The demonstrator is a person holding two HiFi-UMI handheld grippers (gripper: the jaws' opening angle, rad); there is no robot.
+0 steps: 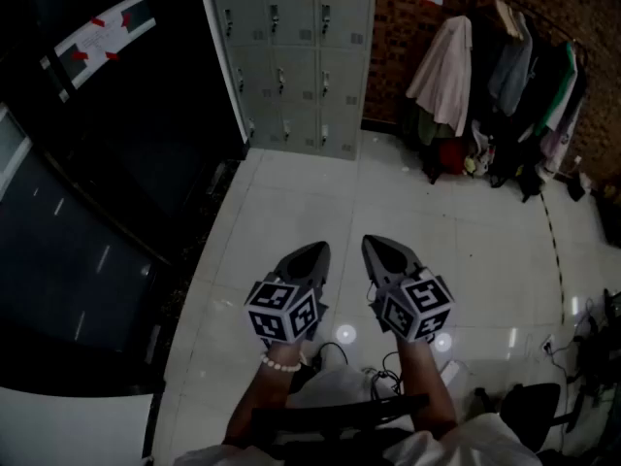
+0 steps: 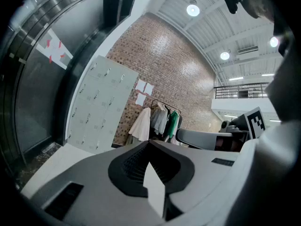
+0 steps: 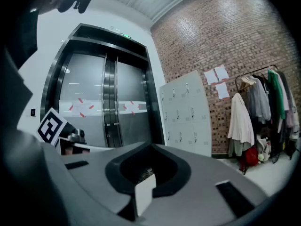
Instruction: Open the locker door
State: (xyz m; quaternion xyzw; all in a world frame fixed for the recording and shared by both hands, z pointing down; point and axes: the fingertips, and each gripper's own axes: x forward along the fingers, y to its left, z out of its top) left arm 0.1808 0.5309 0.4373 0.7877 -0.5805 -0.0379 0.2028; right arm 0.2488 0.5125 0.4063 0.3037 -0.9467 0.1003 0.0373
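Head view: lockers (image 1: pixel 291 56) far ahead, all shut, none touched; left claw (image 1: pixel 312 255) clenched, empty, well short of lockers; right claw (image 1: pixel 383 250) clenched, empty, just beside it. Not begun: approach, grip, pull all pending.

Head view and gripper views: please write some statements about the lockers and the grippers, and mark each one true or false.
1. The lockers all look closed. True.
2. The right gripper is touching the lockers. False: it is shut on nothing, well short of them.
3. Clothes hang to the right of the lockers. True.
4. The left gripper has its jaws wide apart. False: they are together, with nothing between them.
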